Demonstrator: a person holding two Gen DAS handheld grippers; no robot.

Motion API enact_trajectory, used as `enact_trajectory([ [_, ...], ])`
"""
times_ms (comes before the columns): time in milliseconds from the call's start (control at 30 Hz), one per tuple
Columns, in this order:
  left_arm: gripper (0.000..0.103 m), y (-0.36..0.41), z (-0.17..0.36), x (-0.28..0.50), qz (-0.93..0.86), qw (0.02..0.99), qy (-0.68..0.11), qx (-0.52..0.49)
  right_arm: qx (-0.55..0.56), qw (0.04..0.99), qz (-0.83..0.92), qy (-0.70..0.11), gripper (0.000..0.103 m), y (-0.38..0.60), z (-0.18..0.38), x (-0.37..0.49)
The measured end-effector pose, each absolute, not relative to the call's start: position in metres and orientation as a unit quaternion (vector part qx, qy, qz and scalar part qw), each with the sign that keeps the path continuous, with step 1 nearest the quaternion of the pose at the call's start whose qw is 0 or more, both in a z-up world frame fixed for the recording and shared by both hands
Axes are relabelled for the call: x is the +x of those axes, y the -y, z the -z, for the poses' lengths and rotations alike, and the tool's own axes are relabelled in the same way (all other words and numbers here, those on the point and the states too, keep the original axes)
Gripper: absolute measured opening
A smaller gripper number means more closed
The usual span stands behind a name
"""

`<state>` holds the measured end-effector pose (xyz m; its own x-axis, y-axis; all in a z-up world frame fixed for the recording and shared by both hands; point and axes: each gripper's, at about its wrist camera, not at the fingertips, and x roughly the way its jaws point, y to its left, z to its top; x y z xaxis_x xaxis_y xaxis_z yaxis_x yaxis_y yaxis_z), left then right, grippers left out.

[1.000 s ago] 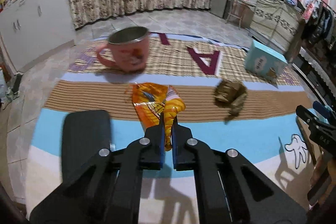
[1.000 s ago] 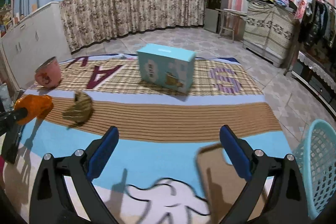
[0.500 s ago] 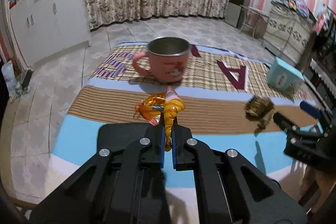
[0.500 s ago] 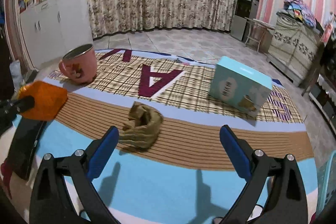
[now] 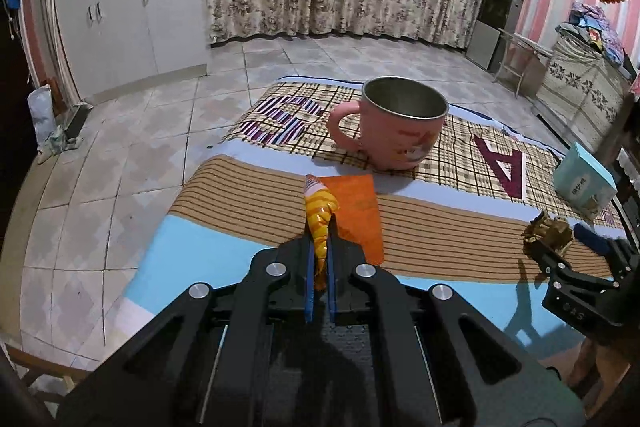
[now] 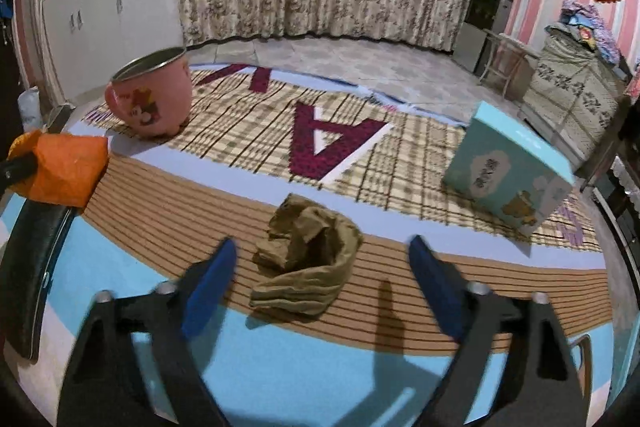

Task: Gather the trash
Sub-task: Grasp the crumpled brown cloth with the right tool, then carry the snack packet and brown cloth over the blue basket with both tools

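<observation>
The tabletop [image 6: 280, 359] is covered by a patterned cloth and carries, from largest to smallest, a teal box [image 6: 508, 175] at 2 o'clock in the right wrist view, a pink mug [image 6: 150, 99] at 10 o'clock, a crumpled brown wrapper [image 6: 308, 259] at centre, and an orange snack wrapper [image 5: 320, 223].

Gripper states:
- Right hand-held gripper [image 6: 320, 279]: jaws closing, one on each side of the crumpled brown wrapper, pads not yet pressing on it.
- Left hand-held gripper [image 5: 319, 267]: clenched on the orange snack wrapper, which is lifted above the cloth at 12 o'clock of its jaws.

Risks:
1. The brown wrapper is loose and springy. If the pads meet only its upper folds, it may slip out or skid along the cloth.
2. If the fingertips run too low, they may snag the cloth and drag the mug or box.
3. The snack wrapper is pinched by a thin edge, so a quick swing could pull it free.

View differences:
- The right wrist view shows the gap between pads and brown wrapper, and a dark flat object [image 6: 36, 267] at 8 o'clock.
- The left wrist view shows the pinch on the snack wrapper and the mug's empty interior. There the brown wrapper sits at 3 o'clock, partly masked by the other gripper.
</observation>
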<state>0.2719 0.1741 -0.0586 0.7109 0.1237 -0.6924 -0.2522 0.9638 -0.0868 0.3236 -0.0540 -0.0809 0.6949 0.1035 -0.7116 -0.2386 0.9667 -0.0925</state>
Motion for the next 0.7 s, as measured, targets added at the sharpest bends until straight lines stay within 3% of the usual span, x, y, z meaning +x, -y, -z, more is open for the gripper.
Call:
enact_trajectory([
  [67,0.003,-0.172,0.057,0.272,-0.102,0.922,-0.364,-0.086,-0.084,0.914,-0.102,-0.384,0.057,0.054,0.082,0.324],
  [200,0.003,-0.168,0.056,0.272,-0.101,0.923,-0.362,-0.081,-0.084,0.915,-0.11,-0.379,0.053,0.054,0.079,0.321],
  [700,0.003,-0.14,0.035,0.266,-0.072,0.935,-0.342,-0.062,-0.077,0.939,-0.073,-0.326,0.052,0.131,0.024,0.274],
])
